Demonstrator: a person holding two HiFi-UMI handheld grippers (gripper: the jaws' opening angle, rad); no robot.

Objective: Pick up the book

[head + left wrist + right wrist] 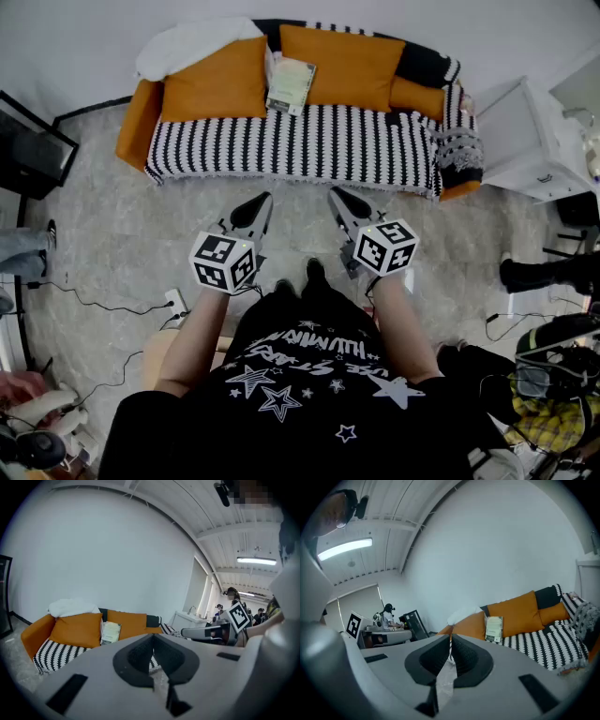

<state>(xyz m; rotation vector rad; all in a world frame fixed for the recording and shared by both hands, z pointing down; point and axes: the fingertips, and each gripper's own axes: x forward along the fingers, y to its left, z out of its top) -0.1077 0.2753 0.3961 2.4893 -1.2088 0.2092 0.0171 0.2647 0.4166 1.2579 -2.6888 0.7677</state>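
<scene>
A pale green book (pixel 292 84) leans upright between two orange cushions against the back of the striped sofa (pixel 300 141). It also shows as the book (pixel 110 633) in the left gripper view and the book (pixel 493 628) in the right gripper view. My left gripper (pixel 263 201) and right gripper (pixel 335 194) hover side by side over the floor in front of the sofa, both well short of the book. Each one has its jaws together with nothing between them. The right gripper (pixel 206 632) shows in the left gripper view, and the left gripper (pixel 386 633) in the right gripper view.
A white blanket (pixel 192 42) lies on the sofa's left back. A white cabinet (pixel 525 141) stands to the sofa's right, a dark unit (pixel 28 145) at the left. Cables (pixel 112 305) cross the marbled floor. Bags and clutter (pixel 548 394) sit at lower right.
</scene>
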